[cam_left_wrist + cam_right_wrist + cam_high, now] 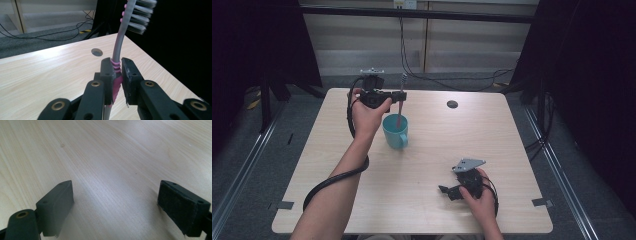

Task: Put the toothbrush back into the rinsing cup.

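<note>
Toothbrush (401, 100) clamped in left gripper (396, 96), upright, lower end in cup (395, 131) just below it. Left gripper view: pads pinch pink grip, bristles above. Right gripper view: jaws wide, nothing btwn, low over table (105, 157). Keep handle vertical, lower straight.

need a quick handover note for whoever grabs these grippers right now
Left gripper: shut on the toothbrush, pads on its pink ribbed grip, bristle head up. In the high view the brush stands upright with its lower end inside the teal mug, mid-table.
Right gripper: open, nothing between the jaws, low over bare table at the near right.
Done: brush is gripped and its end is in the mug.
Left: the frames do not show whether the brush is going in or coming out. If going in, probably lower it, open the left jaws and pull back; the right gripper could steady the mug.
</note>
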{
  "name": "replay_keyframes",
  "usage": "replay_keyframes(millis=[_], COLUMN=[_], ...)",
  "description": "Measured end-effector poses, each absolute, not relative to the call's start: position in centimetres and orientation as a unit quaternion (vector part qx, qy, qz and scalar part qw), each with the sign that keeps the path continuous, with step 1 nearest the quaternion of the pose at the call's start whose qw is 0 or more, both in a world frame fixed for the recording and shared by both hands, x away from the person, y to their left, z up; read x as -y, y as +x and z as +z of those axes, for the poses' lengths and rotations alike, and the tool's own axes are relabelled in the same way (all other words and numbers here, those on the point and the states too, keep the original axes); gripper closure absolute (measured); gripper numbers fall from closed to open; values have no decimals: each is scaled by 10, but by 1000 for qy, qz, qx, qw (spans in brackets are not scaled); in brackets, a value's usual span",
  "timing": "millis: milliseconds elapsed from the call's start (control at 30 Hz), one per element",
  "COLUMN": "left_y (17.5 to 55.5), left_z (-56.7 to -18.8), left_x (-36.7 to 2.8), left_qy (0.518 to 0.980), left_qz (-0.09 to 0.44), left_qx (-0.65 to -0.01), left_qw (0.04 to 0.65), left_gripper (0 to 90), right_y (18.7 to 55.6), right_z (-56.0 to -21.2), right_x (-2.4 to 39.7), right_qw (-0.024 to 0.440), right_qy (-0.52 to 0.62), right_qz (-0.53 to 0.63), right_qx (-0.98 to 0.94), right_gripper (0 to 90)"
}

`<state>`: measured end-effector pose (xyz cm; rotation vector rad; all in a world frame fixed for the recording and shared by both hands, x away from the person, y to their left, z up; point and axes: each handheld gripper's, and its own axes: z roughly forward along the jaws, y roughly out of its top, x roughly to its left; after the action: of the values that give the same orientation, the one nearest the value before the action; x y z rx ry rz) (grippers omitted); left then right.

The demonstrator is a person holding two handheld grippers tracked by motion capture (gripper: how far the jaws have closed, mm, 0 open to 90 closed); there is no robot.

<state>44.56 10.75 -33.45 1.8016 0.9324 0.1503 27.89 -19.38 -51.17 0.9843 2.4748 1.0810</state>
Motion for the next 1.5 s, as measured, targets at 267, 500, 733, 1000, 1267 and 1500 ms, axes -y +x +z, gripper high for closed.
replay_keyframes(millis=[267,500,733,1000,1267,1500], left_y=[450,451,452,450,447,445], left_z=[-349,-360,-376,-386,-392,-403], left_x=[-106,-104,-104,-106,-108,-107], left_qy=[750,755,756,752,752,757], left_qz=[59,61,61,60,63,58], left_qx=[-399,-400,-405,-413,-413,-416], left_qw=[524,515,510,511,509,501], left_gripper=[804,804,803,803,802,801], right_y=[279,279,279,279,278,278], right_z=[-512,-512,-512,-512,-512,-512], right_x=[194,194,194,193,193,193], right_qw=[132,131,131,130,130,132], right_qy=[339,338,337,337,337,335], right_qz=[372,373,373,373,373,373], right_qx=[-854,-854,-854,-854,-854,-855], right_gripper=[128,128,128,128,128,134])
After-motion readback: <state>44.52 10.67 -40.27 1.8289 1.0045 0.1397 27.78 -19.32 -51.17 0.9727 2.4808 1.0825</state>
